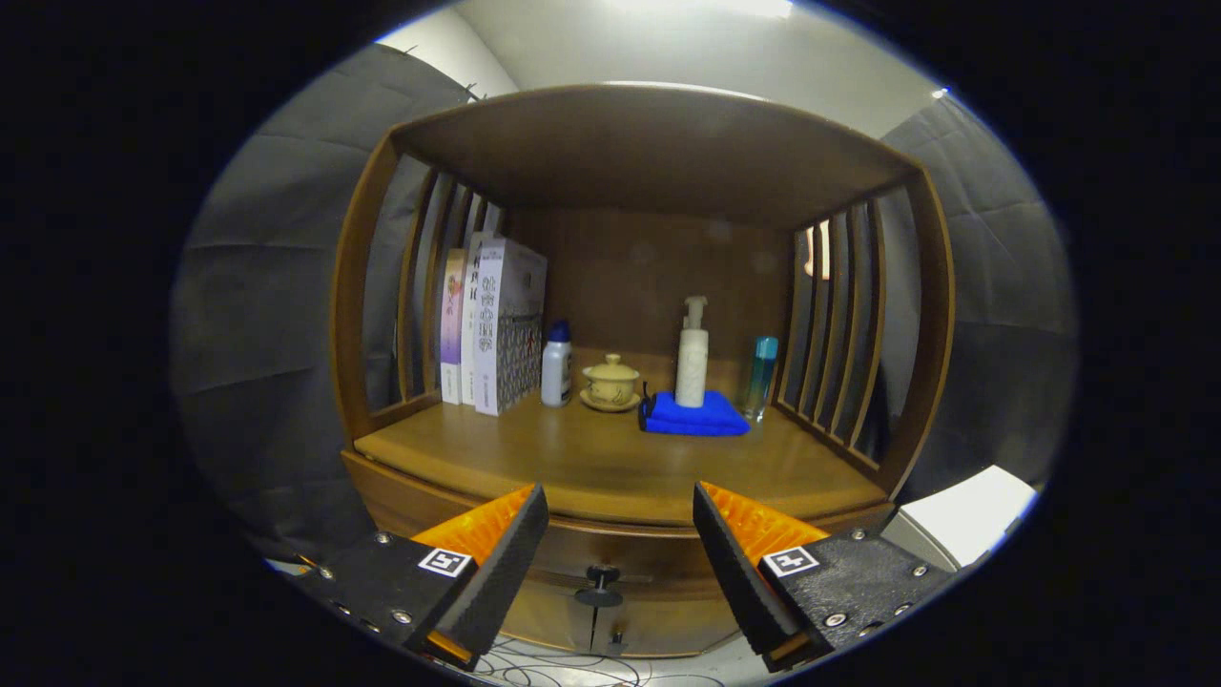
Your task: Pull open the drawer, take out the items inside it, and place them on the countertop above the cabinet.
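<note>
The hand-held gripper (pixel 620 534) hangs open, holding nothing; the drawer knob (pixel 599 586) sits between its fingers. Books (pixel 491 324), bottles and a cloth (pixel 694 416) rest on the table (pixel 591 463) beyond.

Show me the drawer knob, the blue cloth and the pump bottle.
drawer knob (pixel 600 587): gripper view, on its round disc, between the open claw's fingers.
blue cloth (pixel 696 417): gripper view, middle of its folded top.
pump bottle (pixel 692 367): gripper view, on its white body.
</note>
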A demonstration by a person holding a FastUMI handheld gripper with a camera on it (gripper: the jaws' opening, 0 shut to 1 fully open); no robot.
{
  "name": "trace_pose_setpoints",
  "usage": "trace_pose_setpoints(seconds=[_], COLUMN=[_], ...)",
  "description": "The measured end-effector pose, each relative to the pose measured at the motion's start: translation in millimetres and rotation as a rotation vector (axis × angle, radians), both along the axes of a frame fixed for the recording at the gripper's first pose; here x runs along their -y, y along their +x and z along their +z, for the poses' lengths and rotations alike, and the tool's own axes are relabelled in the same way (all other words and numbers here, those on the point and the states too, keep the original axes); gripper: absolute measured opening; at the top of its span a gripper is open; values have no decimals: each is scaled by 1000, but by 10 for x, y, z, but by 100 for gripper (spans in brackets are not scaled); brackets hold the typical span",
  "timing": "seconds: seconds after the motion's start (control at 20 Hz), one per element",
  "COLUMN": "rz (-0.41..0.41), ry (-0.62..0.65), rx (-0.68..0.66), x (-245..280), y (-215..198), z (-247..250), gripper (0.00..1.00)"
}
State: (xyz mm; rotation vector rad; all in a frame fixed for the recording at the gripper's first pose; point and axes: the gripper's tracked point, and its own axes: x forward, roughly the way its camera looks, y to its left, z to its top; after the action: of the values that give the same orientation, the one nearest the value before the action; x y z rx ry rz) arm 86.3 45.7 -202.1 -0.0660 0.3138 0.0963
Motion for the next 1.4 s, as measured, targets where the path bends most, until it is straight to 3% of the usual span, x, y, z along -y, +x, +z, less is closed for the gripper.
trace_pose_setpoints(seconds=[0.35, 0.8, 1.05, 1.35, 1.4], rz=[-47, -72, -91, -108, -92], ry=[-29, 29, 46, 111, 119], rx=[-98, -109, -120, -123, -127], x=[36, -20, 40, -10, -63], y=[-65, -85, -53, -31, -14], z=[-619, -1013, -1221, -1286, -1293], gripper=[95, 94, 88, 74, 67])
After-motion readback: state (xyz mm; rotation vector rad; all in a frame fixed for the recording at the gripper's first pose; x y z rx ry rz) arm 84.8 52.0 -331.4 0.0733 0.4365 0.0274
